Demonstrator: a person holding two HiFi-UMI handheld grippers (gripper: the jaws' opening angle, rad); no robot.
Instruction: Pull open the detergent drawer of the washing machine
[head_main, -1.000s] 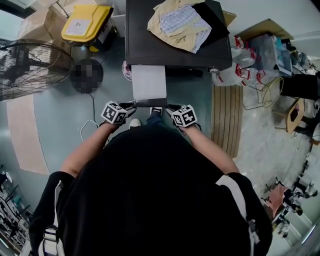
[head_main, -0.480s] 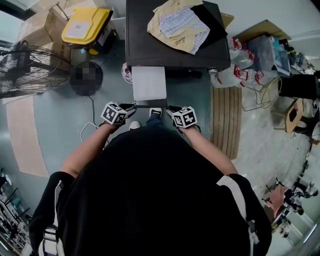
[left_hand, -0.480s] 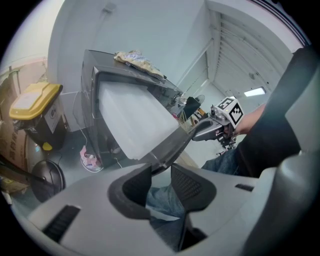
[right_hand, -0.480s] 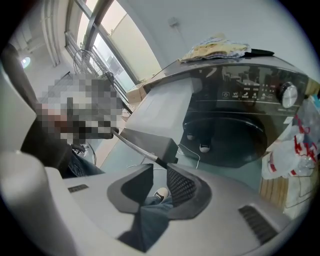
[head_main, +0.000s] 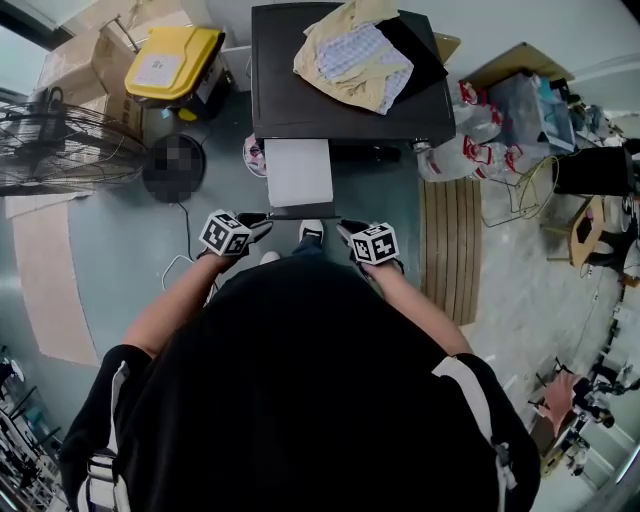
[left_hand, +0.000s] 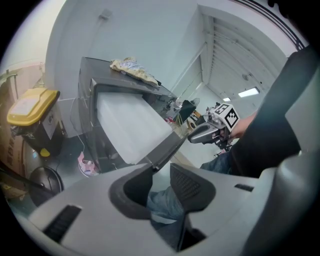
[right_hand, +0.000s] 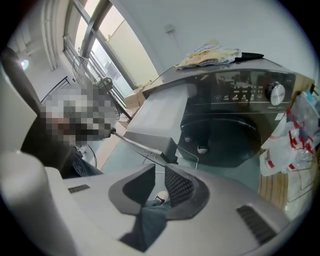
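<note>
Long white detergent drawer (head_main: 298, 170) with a dark grey front strip (head_main: 300, 210) stands pulled well out of the dark grey front-loading washing machine (head_main: 300, 100). It reaches toward the near side and ends just ahead of the person. The left claw (left_hand: 161, 171) sits at the strip's left end, the right claw (right_hand: 159, 171) at its right end. The jaws of both have just been closing, but each pair shows a narrow gap with only jeans behind it, plus a shoe in the right gripper view. The strip's corners lie just past the tips and are not pinched, so both claws read as part-open and empty. Judging by how far out the drawer stands, the pull looks about done.

Doing it well: if more travel is needed, seat the pads on the strip first. Pull straight toward near with both ends even, no lifting or twisting. Ease off before the end stop.

Counts:
- one washing machine
- one drawer
- two claws
- one heap of yellow, checked and black clothes (head_main: 355, 55) on the machine top
- one yellow-lidded bin (head_main: 178, 62), far left
- one wire floor fan (head_main: 60, 150), left
</note>
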